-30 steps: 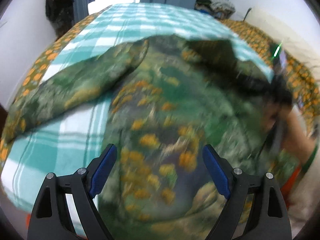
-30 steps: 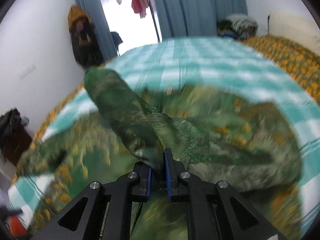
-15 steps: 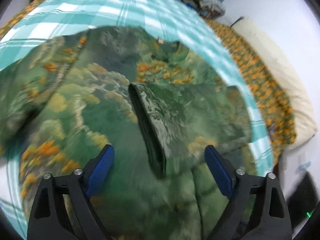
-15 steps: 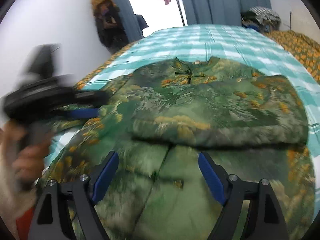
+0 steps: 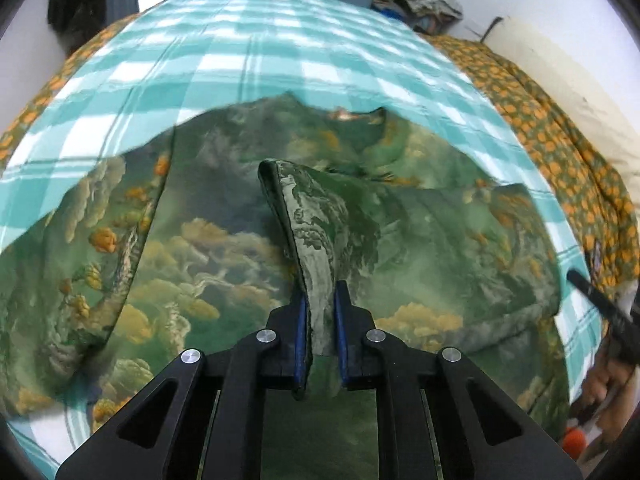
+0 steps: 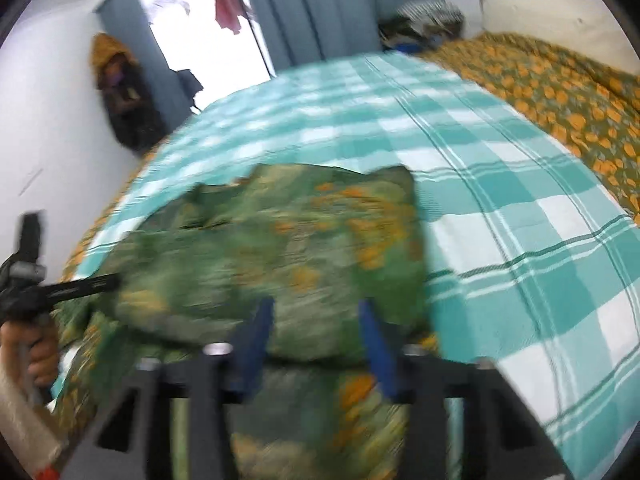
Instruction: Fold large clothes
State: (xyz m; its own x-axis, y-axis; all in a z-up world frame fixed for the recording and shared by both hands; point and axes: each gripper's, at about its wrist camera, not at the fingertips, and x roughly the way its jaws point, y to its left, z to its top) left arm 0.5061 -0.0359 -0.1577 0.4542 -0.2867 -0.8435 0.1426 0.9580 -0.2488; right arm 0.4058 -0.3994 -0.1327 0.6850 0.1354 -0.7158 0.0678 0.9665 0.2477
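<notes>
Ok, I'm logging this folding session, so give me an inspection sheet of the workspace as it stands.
Surface: teal-and-white checked sheet over an orange-flowered bedspread.
Job's things: green printed garment spread flat, one sleeve folded across it.
Clutter: pile of clothes at the far end.
Grippers: left gripper has just closed, shut on the sleeve's edge; right gripper blurred, jaws closing but apart over the garment, nothing pinched.
Cables: nothing seen.
Surroundings: blue curtains, bright doorway, white walls, dark clothing hung in the corner.
</notes>
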